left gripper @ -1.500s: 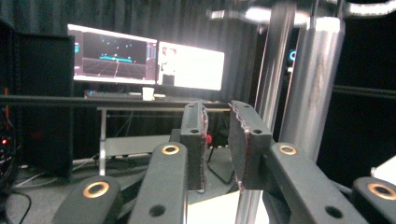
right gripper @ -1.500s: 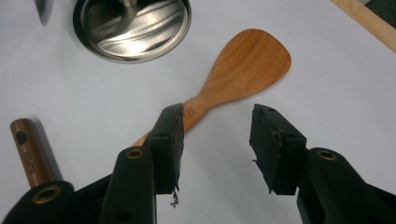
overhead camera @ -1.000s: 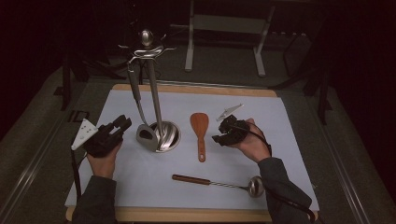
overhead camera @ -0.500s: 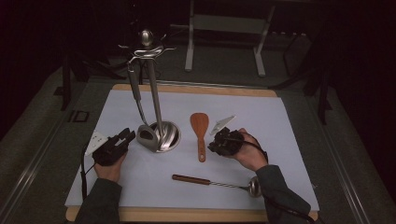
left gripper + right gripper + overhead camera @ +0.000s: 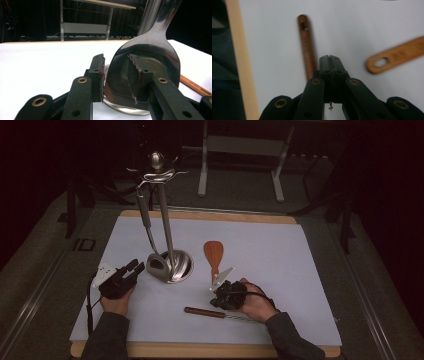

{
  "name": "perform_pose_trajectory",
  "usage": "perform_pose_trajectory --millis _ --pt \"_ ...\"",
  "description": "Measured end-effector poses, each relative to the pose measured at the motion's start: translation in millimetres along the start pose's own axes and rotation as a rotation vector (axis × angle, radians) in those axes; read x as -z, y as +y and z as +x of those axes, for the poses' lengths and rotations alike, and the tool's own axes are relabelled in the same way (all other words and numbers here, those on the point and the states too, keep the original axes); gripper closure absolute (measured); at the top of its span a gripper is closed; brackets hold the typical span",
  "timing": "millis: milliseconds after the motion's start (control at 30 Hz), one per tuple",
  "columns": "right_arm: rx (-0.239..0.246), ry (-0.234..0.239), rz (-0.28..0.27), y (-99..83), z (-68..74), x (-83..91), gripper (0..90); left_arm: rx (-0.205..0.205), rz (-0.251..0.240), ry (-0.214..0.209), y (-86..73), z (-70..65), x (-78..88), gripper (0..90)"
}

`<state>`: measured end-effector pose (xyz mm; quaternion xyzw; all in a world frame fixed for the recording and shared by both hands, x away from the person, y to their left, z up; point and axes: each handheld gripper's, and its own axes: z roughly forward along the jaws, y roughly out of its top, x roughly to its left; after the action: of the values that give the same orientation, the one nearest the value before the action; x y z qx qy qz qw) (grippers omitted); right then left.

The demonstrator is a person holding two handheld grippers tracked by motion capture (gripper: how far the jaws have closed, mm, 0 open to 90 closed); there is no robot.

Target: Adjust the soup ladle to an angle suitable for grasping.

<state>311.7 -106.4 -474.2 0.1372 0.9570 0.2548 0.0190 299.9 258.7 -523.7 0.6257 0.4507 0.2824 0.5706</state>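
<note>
— Now, how should I take the ladle (image 5: 210, 313)?

— Lower your right gripper (image 5: 329, 58) over its wooden handle near you. Those jaws have just pressed together, holding nothing, so reopen them.

— And my left gripper (image 5: 117, 75)?

— Spread wide beside the hanging spatula (image 5: 146, 62), gripping nothing.

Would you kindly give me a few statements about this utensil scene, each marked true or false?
1. The right gripper is shut. True.
2. The wooden spatula hangs on the stand. False: it lies flat on the white mat.
3. The left gripper stands open in front of a shiny metal turner. True.
4. The ladle lies beyond the spatula, at the mat's far edge. False: it lies near the person's edge, by the right gripper.
5. A utensil hangs on the stand. True.
</note>
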Motion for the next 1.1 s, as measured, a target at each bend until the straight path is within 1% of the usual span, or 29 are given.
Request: perform_pose_trajectory --millis 67,100,133,167,200,233,267,300,367,400,433,467,500,533,567,600,633,700,767,800,833,867,900,933,967,1000,1033,1067,1100 --pt "0.020 0.019 0.009 0.7 6.1 -4.8 89.9 0.001 0.000 0.002 -0.1 0.1 0.1 66.7" --pt "0.020 0.019 0.009 0.7 6.1 -4.8 89.9 0.001 0.000 0.002 -0.1 0.1 0.1 66.7" --pt "0.032 0.052 0.018 1.3 12.0 -9.2 89.8 0.003 0.000 0.001 -0.1 0.2 0.2 66.6" --pt "0.032 0.052 0.018 1.3 12.0 -9.2 89.8 0.003 0.000 0.001 -0.1 0.2 0.2 66.5" --pt "0.041 0.077 0.030 1.4 15.3 -14.8 89.7 0.004 0.001 0.000 -0.1 0.2 0.2 66.5" --pt "0.041 0.077 0.030 1.4 15.3 -14.8 89.7 0.004 0.001 0.000 -0.1 0.2 0.2 66.5" --pt "0.049 0.089 0.060 0.8 17.1 -21.6 89.7 0.004 0.001 -0.001 -0.1 0.2 0.4 66.5" --pt "0.050 0.092 0.074 0.6 17.8 -24.7 89.7 0.005 0.000 -0.001 0.0 0.2 0.4 66.4" --pt "0.051 0.092 0.083 0.3 18.4 -27.5 89.8 0.005 0.000 -0.002 -0.1 0.3 0.4 66.4" --pt "0.053 0.081 0.107 0.7 18.8 -31.4 89.9 0.006 0.000 -0.002 -0.1 0.5 0.2 66.4" --pt "0.053 0.081 0.107 0.7 18.8 -31.4 89.9 0.006 0.000 -0.002 -0.1 0.5 0.2 66.4" --pt "0.067 0.025 0.136 2.2 17.7 -33.8 89.9 0.008 -0.002 -0.003 -0.2 0.6 0.1 66.4" --pt "0.067 0.025 0.136 2.2 17.7 -33.8 89.9 0.008 -0.002 -0.003 -0.2 0.6 0.1 66.3" --pt "0.061 -0.012 0.165 3.2 12.2 -36.3 89.9 0.008 -0.001 -0.004 -0.1 0.7 0.3 66.3" --pt "0.061 -0.012 0.165 3.2 12.2 -36.3 89.9 0.008 -0.001 -0.004 -0.1 0.7 0.3 66.3" --pt "0.038 -0.006 0.162 4.2 5.5 -36.2 89.7 0.009 -0.001 -0.005 -0.2 0.8 0.2 66.3" --pt "0.038 -0.006 0.162 4.2 5.5 -36.2 89.7 0.009 -0.001 -0.005 -0.2 0.8 0.2 66.2" --pt "0.019 -0.049 0.171 5.7 0.1 -35.2 89.4 0.013 0.000 -0.006 -0.2 1.2 0.1 66.2" --pt "-0.009 -0.067 0.160 7.9 -9.5 -29.8 86.9 0.015 0.001 -0.006 -0.3 1.3 0.0 66.2" --pt "-0.009 -0.067 0.160 7.9 -9.5 -29.8 86.9 0.015 0.001 -0.006 -0.3 1.3 0.0 66.2" --pt "-0.034 -0.088 0.155 9.8 -15.7 -25.6 81.2 0.015 0.002 -0.006 -0.3 1.4 0.0 66.2" --pt "-0.034 -0.088 0.155 9.8 -15.7 -25.6 81.2 0.015 0.002 -0.006 -0.3 1.4 0.0 66.1" --pt "-0.039 -0.087 0.150 10.3 -18.4 -23.6 76.9 0.015 0.002 -0.006 -0.3 1.4 0.0 66.1" --pt "-0.075 -0.076 0.154 12.6 -24.6 -17.7 63.9 0.018 0.004 -0.005 -0.4 1.6 -0.1 66.1" --pt "-0.086 -0.110 0.163 13.3 -27.1 -16.5 60.6 0.018 0.004 -0.005 -0.4 1.6 -0.1 66.1" --pt "-0.095 -0.141 0.178 13.6 -29.7 -15.9 59.4 0.019 0.006 -0.006 -0.4 1.8 -0.2 66.0" --pt "-0.095 -0.141 0.178 13.6 -29.7 -15.9 59.4 0.019 0.006 -0.006 -0.4 1.8 -0.2 66.0" --pt "-0.107 -0.142 0.234 13.3 -33.2 -16.5 57.2 0.018 0.007 -0.006 -0.5 1.9 -0.2 66.0" --pt "-0.110 -0.129 0.261 12.7 -34.4 -17.9 57.0 0.018 0.007 -0.006 -0.5 1.9 -0.3 65.9"
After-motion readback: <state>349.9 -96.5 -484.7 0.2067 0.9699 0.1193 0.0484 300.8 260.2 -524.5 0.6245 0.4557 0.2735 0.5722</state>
